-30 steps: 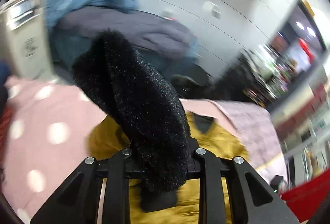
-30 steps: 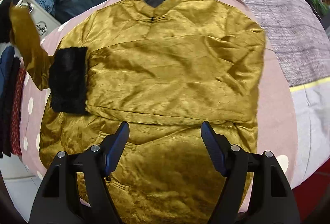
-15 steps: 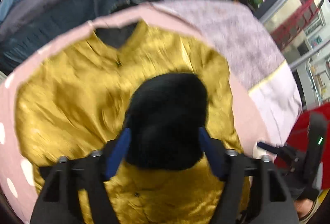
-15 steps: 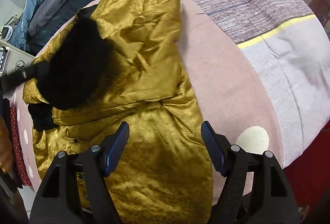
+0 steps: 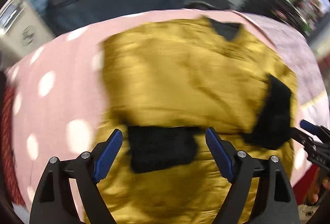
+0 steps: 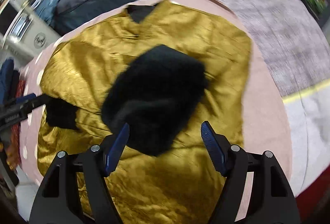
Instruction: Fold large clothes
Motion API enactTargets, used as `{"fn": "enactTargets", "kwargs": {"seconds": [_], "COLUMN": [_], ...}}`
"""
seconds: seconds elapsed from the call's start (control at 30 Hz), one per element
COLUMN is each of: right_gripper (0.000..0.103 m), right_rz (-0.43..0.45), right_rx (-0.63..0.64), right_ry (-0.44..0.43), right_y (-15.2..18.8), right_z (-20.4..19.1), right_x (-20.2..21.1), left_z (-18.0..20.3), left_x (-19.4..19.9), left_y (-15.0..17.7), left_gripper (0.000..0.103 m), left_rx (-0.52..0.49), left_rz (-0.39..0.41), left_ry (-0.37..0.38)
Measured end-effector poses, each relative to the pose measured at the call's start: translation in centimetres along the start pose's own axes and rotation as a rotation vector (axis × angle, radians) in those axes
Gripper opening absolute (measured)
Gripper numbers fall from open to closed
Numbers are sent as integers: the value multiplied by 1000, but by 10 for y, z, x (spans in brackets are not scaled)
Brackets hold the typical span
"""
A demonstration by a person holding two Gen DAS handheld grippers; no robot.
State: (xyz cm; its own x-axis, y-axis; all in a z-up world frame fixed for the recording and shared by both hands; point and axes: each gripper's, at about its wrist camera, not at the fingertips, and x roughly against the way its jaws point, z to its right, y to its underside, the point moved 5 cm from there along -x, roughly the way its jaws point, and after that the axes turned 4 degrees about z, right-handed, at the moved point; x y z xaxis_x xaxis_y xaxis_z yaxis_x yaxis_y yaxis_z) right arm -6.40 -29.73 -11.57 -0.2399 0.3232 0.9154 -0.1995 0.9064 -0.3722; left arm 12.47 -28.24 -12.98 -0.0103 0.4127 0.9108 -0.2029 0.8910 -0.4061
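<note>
2 black furry cuffs now lie on the shiny mustard-gold satin jacket (image 5: pixel 185 83). Between the opening, empty jaws of the left gripper (image 5: pixel 164 154) rests the left black furry cuff (image 5: pixel 163 147), released a moment ago after being carried over. Beyond the right gripper (image 6: pixel 165 147), jaws wide and empty, sits the other cuff (image 6: pixel 156 98). Both sleeves look folded in across the pink dotted bedspread (image 5: pixel 61 71); the hem fold probably comes next
</note>
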Motion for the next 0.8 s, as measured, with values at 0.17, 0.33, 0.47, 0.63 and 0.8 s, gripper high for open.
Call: {"fn": "enactTargets", "kwargs": {"seconds": [0.17,0.33,0.47,0.63,0.8], "right_gripper": [72,72,73,73,73], "right_rz": [31,-156,-192,-145,-97], "right_rx": [302,298,270,244,159], "right_ry": [60,127,114,93,69], "right_y": [-6,8,16,8,3], "right_z": [-66,-56,-44,-47,-14], "right_x": [-22,-83,-98,-66,-11], "left_z": [-39,-32,-21,-20,-41], "left_x": [-4,-25,-32,-15,23], "left_y": [12,27,32,23,26], "left_gripper": [80,80,80,81,81], "left_rx": [23,-16,-34,-66,-159], "left_rz": [-9,-67,-91,-67,-48], "left_ry": [-63,-58,-38,-11,-25]}}
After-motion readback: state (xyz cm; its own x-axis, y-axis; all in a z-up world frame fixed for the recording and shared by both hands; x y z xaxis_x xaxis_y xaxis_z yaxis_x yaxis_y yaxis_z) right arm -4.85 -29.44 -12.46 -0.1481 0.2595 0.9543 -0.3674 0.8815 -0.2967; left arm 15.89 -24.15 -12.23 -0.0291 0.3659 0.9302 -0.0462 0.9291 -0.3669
